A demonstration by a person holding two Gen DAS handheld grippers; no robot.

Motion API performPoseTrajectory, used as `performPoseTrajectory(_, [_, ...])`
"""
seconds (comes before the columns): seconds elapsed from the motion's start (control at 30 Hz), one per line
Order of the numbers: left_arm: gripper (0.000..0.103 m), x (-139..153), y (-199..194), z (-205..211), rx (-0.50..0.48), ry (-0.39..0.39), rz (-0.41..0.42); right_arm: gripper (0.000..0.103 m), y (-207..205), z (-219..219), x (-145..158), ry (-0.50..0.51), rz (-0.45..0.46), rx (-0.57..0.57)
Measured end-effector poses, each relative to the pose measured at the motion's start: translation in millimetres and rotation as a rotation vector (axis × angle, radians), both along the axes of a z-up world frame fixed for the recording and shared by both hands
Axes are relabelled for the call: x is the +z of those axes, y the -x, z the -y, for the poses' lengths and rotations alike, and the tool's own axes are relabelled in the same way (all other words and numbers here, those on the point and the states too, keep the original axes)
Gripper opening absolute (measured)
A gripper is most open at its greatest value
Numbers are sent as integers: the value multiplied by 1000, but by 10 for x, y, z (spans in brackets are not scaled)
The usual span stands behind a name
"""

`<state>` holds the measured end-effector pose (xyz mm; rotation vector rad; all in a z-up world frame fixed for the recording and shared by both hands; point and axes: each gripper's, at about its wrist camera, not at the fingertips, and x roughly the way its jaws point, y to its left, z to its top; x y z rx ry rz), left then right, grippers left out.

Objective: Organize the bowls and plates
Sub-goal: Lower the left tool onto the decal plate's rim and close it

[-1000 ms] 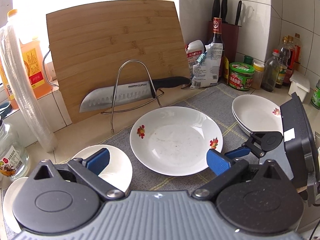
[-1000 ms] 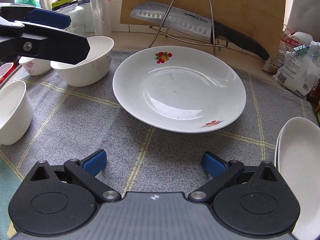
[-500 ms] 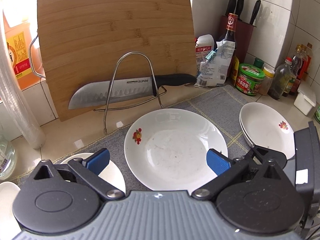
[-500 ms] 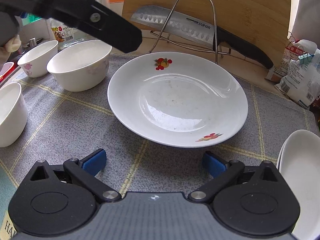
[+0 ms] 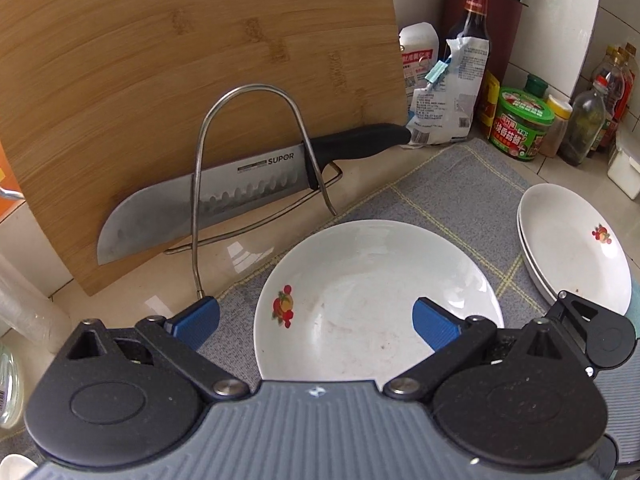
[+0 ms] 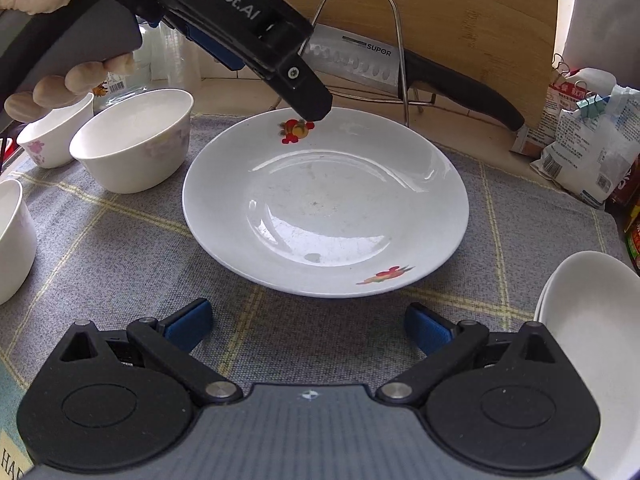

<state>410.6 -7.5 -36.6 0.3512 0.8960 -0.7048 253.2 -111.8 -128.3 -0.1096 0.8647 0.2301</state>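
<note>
- Large white plate [image 6: 324, 204] with two red fruit prints, lying flat at the middle of a grey checked mat [image 6: 120, 264]; taken as the landmark below.
- Left gripper [image 5: 316, 324] now poised over the plate's far-left rim, close above the fruit print; a second ago hanging farther back, with a bowl under its left finger.
- Blue pads [image 5: 194, 322] of the left gripper spread wide, nothing between them; plate rim framed between the two fingers.
- Right gripper [image 6: 308, 326] just short of the plate's near rim, fingers likewise spread wide and empty; drawn slightly closer to the plate than a second ago.
- Plate itself unmoved on the mat across the three moments.
- Stack of matching plates [image 5: 576, 248] right of the landmark plate; three white bowls [image 6: 132, 140] left of it.
- Behind the plate: wire rack [image 5: 248, 168], knife [image 5: 240, 192] and wooden cutting board [image 5: 192, 80] leaning upright.
- Meaning for the task, as a judgement: approach finished, grasp not yet made; likely next, closing on the rim to lift this plate toward the stack.
- Risk: thin glazed rim, easy to slip from a shallow pinch.
</note>
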Motion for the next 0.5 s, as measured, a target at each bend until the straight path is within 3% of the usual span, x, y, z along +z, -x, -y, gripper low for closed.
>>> performPoseTrajectory(0.5, [100, -294, -320, 239, -24, -100, -152, 103, 21, 121, -16, -2, 27, 36])
